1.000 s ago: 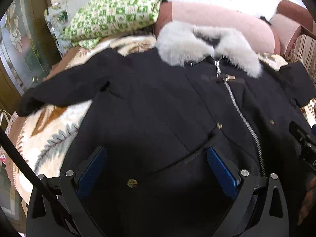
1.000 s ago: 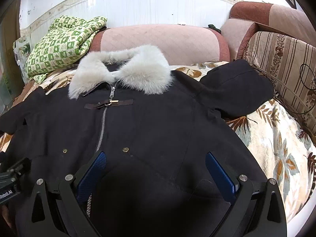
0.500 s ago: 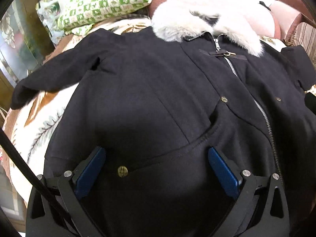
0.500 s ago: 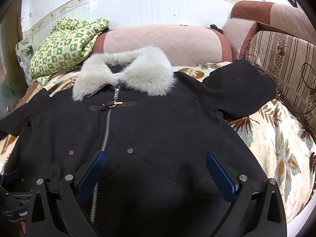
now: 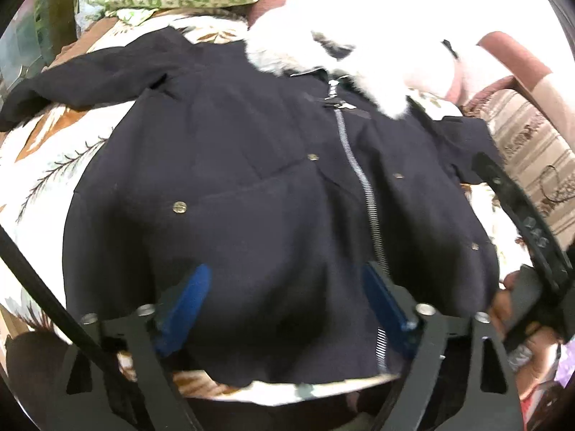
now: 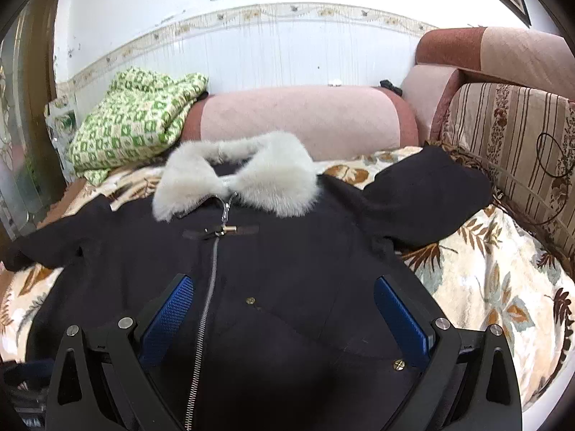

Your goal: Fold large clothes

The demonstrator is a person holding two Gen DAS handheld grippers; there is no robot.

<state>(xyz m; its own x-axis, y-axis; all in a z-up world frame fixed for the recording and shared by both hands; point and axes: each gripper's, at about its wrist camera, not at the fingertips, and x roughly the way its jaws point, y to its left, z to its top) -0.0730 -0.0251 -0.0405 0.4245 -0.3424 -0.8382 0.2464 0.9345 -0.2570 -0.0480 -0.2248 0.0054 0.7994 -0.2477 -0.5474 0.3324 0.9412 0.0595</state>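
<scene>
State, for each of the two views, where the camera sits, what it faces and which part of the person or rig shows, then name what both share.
Left wrist: on the left claw, open, above the dark coat near its hem; the right claw and the person's hand show.
Right wrist: on the right claw, open, facing the fur collar and sofa back.
Shared: coat, collar, zipper, green blanket.

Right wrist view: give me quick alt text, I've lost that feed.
A dark coat with a white fur collar lies zipped and face-up on a leaf-print bedspread, sleeves spread. The open right gripper hangs over its lower front. A green patterned blanket sits behind.
</scene>
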